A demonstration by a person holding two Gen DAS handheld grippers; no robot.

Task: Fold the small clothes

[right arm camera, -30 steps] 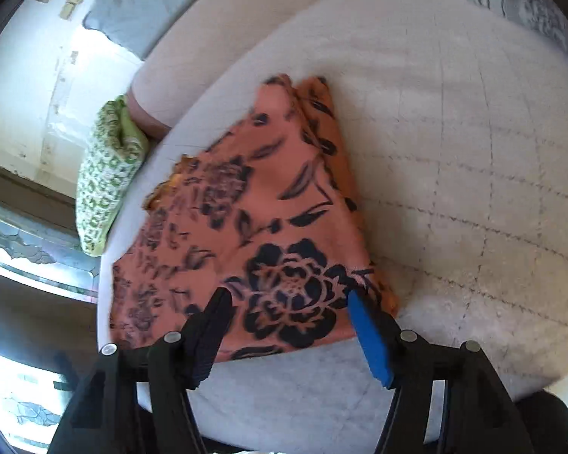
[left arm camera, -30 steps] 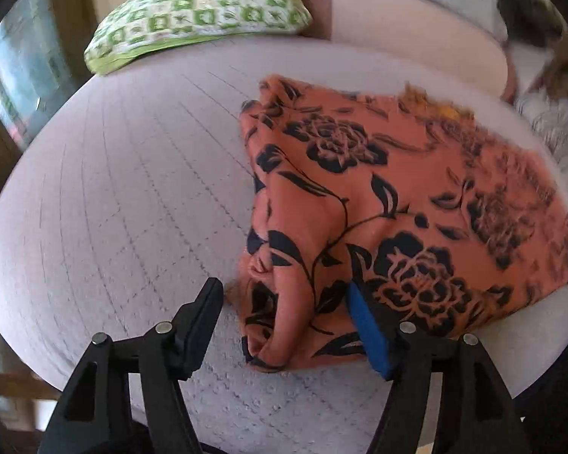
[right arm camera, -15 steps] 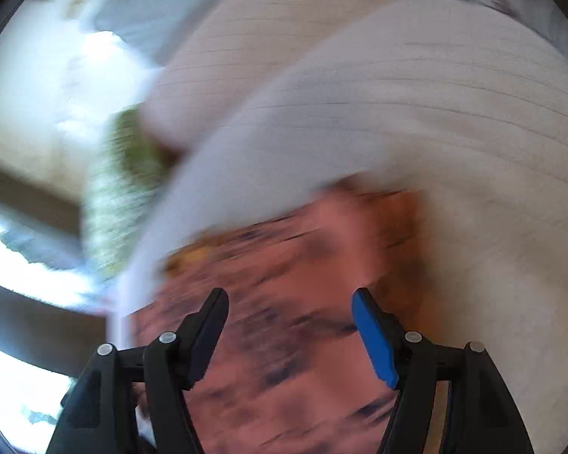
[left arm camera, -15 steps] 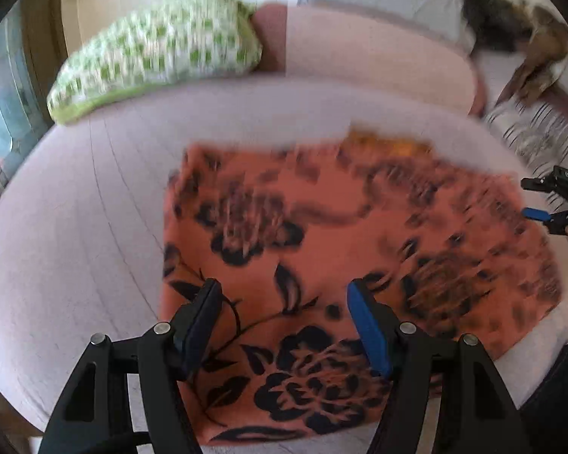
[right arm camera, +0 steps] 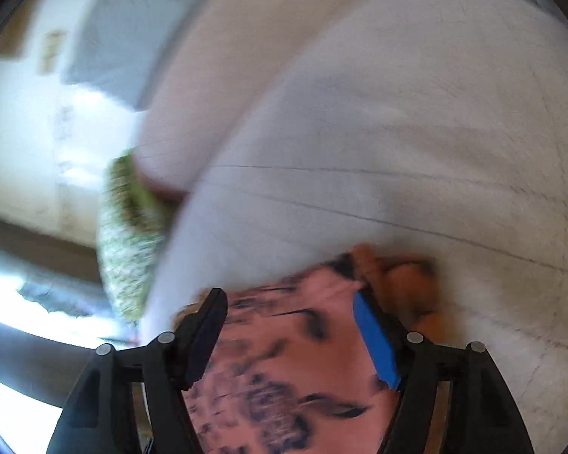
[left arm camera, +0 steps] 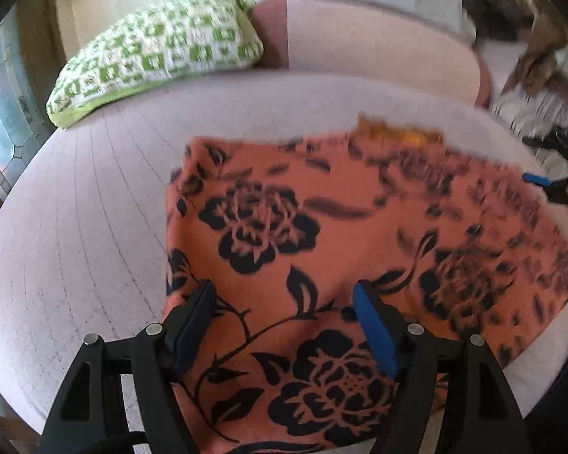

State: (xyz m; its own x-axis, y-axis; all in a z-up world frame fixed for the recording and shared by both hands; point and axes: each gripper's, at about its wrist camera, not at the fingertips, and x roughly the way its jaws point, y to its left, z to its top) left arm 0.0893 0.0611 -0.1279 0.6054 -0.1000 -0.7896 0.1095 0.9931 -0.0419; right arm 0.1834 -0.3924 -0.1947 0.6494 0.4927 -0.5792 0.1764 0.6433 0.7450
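Observation:
An orange garment with black flower print (left arm camera: pixel 340 234) lies spread flat on a pale quilted cushion (left arm camera: pixel 87 227). My left gripper (left arm camera: pixel 284 317) is open and hovers over the garment's near left part, nothing between its fingers. My right gripper (right arm camera: pixel 289 325) is open over the garment's far right edge (right arm camera: pixel 303 359); this view is blurred by motion. The right gripper also shows in the left wrist view (left arm camera: pixel 549 185) beside the garment's right edge.
A green and white checked pillow (left arm camera: pixel 159 49) lies at the back left, also blurred in the right wrist view (right arm camera: pixel 128 242). A pink backrest (left arm camera: pixel 378 53) runs behind. Striped fabric (left arm camera: pixel 526 109) and a brown item (left arm camera: pixel 537 64) lie at the far right.
The garment's folded-over left side has been spread flat. My left gripper moved right, over the cloth. My right gripper swung toward the garment's far edge.

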